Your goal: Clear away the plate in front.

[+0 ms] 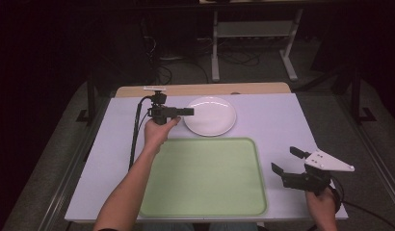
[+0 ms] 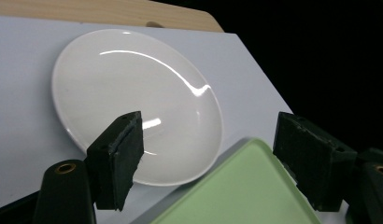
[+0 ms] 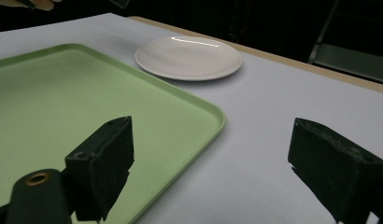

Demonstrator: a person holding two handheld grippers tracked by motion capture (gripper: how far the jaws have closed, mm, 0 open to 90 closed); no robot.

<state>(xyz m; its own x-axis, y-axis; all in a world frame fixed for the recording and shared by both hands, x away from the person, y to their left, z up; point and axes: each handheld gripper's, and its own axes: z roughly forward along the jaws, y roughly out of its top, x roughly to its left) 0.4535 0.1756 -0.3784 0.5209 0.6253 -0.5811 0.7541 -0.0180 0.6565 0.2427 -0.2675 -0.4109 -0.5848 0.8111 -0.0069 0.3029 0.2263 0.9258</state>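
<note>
White plate sits just above centre of the high view, flat on the table, its near rim just beyond the far edge of the green tray. Left gripper hovers at the plate's left rim, jaws wide apart, nothing between them. In its own view the plate lies straight ahead. Here's the risk: that glazed rim is low and slick, so a shallow bite could let it slip out, or a jaw could nudge the plate sideways against the tray lip. Right gripper, lower right, jaws apart and empty, waits well apart from the plate.
</note>
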